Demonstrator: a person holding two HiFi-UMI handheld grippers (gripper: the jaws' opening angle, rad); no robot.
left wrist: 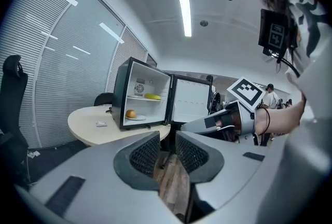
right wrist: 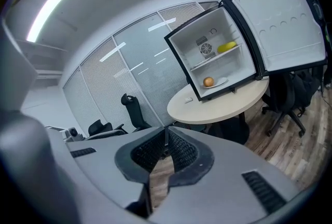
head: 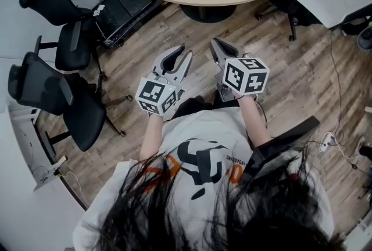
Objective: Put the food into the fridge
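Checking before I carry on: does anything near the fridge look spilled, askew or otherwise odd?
Nothing looks spilled or tipped. The only oddity is that the mini fridge has its door standing wide open, with an orange at the bottom and a banana on the shelf above.

Cool, even light is coming down from a ceiling strip lamp (left wrist: 185, 15) that is glaring white in the left gripper view. A second strip (right wrist: 49, 5) is blowing out at the upper left of the right gripper view, and the white inside of the open fridge (left wrist: 158, 83) is shining brightly. Both gripper views are bowing straight lines and darkening toward their round edges, while the head view is showing only soft, faint shadows under the chairs (head: 81, 110) on the wooden floor (head: 290, 87).
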